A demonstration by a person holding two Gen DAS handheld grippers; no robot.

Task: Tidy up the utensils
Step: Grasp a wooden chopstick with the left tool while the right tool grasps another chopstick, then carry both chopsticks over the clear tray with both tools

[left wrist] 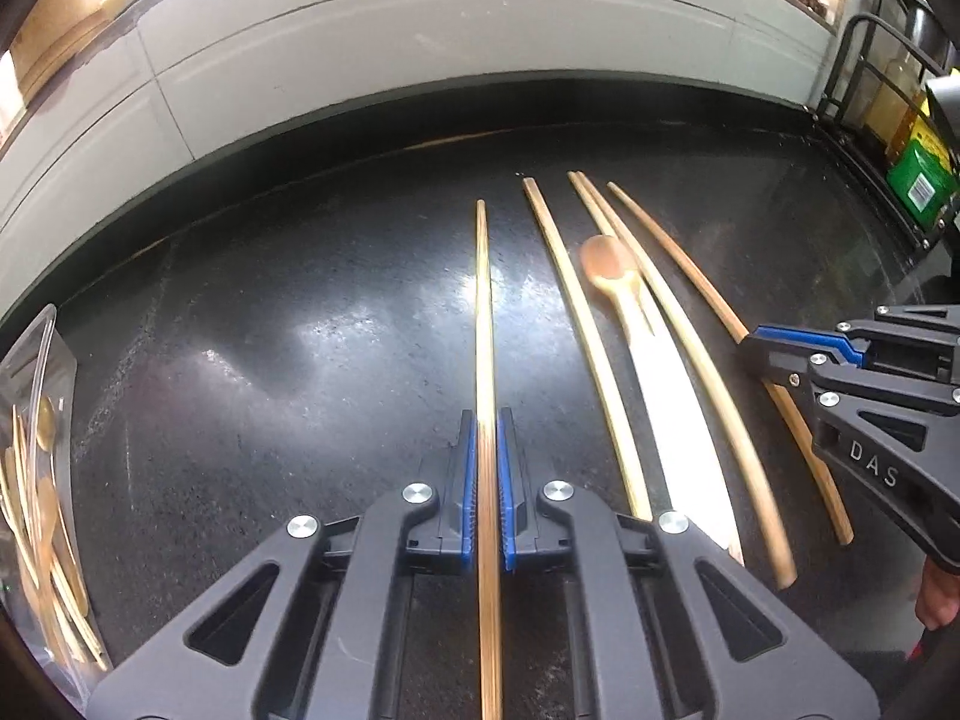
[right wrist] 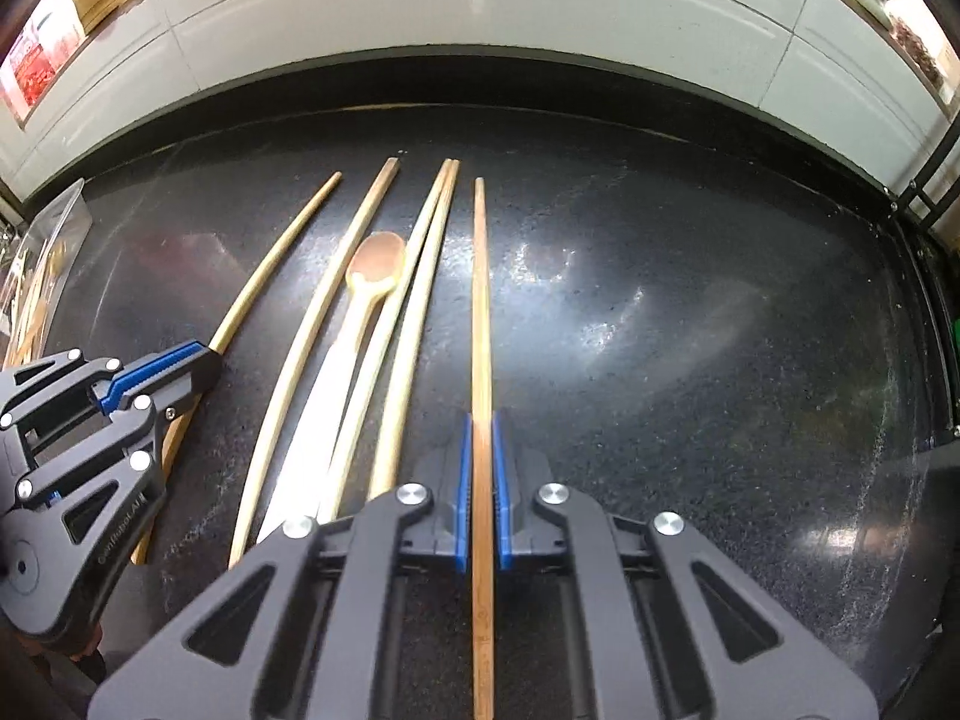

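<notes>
My left gripper [left wrist: 485, 420] is shut on a long bamboo chopstick [left wrist: 483, 312] that points away over the black counter. My right gripper [right wrist: 480, 423] is shut on another brown chopstick [right wrist: 480, 300]; it also shows in the left wrist view [left wrist: 747, 342]. Between them lie a wooden spoon [left wrist: 609, 267], bowl up, and several pale chopsticks [left wrist: 576, 312], side by side. In the right wrist view the spoon [right wrist: 375, 270] and the loose chopsticks [right wrist: 312, 324] lie left of my held stick, and the left gripper [right wrist: 207, 357] is at the left.
A clear plastic container [left wrist: 42, 480] holding several wooden utensils stands at the left edge. A black wire rack [left wrist: 870, 96] with a green box [left wrist: 921, 180] and bottles stands at the back right. A grey tiled wall [left wrist: 420, 48] backs the black counter [left wrist: 300, 312].
</notes>
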